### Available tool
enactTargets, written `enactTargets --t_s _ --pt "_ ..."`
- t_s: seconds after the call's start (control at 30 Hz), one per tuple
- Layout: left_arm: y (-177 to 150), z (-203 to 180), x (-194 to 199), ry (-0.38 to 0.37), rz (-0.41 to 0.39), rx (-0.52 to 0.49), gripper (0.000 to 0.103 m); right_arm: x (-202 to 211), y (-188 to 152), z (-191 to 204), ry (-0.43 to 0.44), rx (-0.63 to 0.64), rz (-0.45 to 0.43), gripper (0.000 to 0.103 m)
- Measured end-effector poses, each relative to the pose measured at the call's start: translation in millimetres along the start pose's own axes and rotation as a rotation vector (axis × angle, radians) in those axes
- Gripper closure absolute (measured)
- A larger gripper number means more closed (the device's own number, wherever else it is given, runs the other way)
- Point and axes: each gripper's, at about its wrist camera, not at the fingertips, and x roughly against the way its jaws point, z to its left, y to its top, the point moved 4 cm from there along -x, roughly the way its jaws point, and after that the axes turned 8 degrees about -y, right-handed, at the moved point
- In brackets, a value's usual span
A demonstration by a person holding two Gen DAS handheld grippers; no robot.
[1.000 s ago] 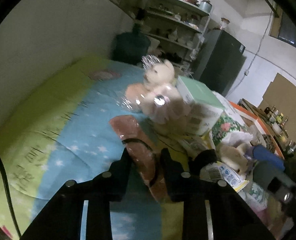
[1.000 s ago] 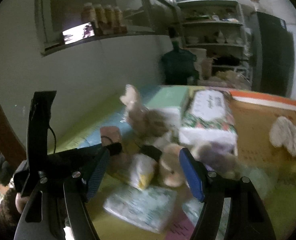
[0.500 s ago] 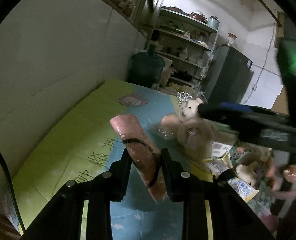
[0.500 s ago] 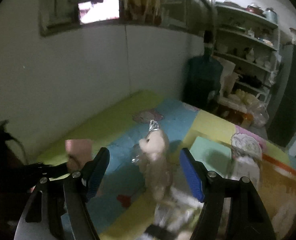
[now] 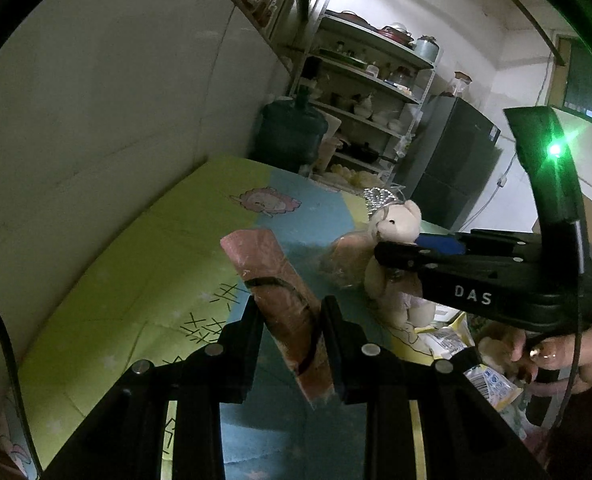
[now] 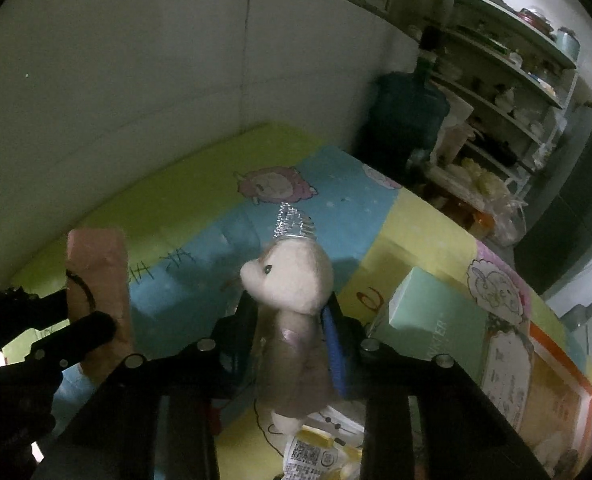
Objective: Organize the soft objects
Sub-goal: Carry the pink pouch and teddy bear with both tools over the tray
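**Two soft things, both up in the air**

Cream teddy bear with a silver tiara is squeezed round the body by the right gripper. Left gripper pinches a pink rolled cloth with a black band, above the cartoon mat.

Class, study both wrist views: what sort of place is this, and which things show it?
Probably a home kitchen or storeroom: open shelves of pots and dishes, a large water jug, a dark fridge, and a cartoon-print mat.
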Motion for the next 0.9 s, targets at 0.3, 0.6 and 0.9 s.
enactTargets --t_s 0.3,0.6,0.9 --pt "1.6 -7.1 5.6 -0.003 -0.02 -0.01 0.073 34.5 -1.7 -7.0 0.028 -0.047 -0.092 0.071" --pt "7.7 -34.6 19.0 -0.022 -0.038 -0.055 0.073 82.6 -12.1 -19.5 0.052 -0.114 -0.176 0.071" --pt "11.7 -70.2 26.8 -0.071 -0.046 -0.102 0.073 131.8 -34.6 -45.6 0.031 -0.19 -0.255 0.071"
